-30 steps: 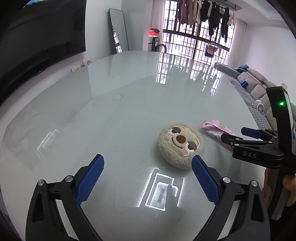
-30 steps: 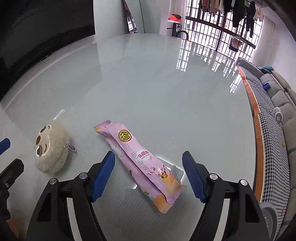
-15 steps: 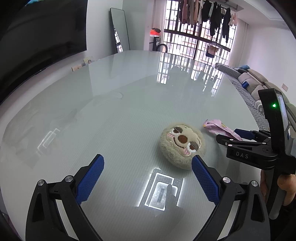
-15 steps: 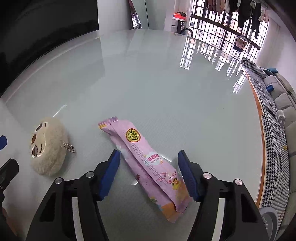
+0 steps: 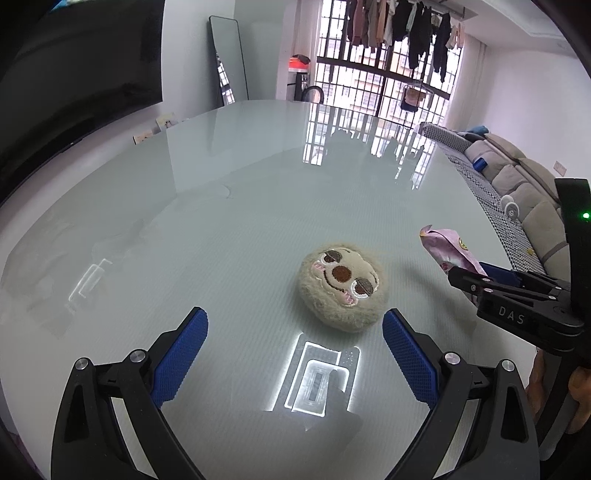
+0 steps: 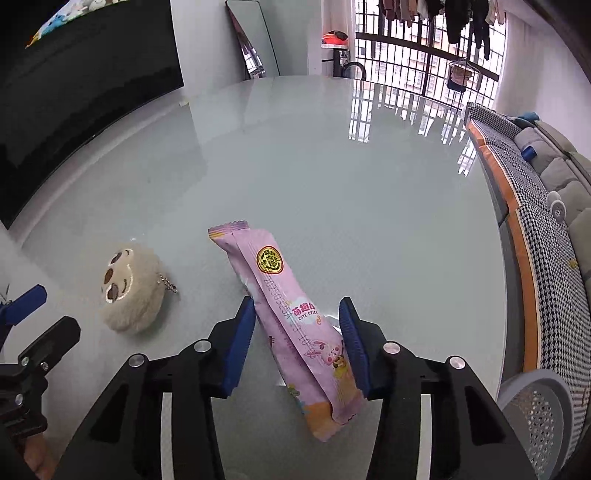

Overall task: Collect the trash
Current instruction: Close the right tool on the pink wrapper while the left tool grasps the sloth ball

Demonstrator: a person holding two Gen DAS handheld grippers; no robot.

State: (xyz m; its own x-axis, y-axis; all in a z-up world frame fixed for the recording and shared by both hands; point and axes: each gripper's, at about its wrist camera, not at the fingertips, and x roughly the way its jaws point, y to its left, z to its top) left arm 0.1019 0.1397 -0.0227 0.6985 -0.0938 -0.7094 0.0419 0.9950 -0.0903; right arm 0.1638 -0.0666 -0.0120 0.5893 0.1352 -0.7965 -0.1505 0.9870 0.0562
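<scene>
As fingers [image 6: 245, 332] closed, wrapper [image 6: 291, 314] lifted.

A home living room: sofa [image 5: 524, 184], television [image 6: 74, 92], laundry [image 5: 399, 22] drying at the window

A round plush sloth face [image 5: 342, 287] lies flat on the glossy pale worktop [image 5: 229, 236] in front of me, its bead chain [image 6: 168, 285] trailing beside it. Beyond the far edge I see a leaning mirror [image 5: 229, 79], a barred window [image 5: 384, 74] hung with clothes, and a grey sofa [image 5: 524, 192] at right.
</scene>
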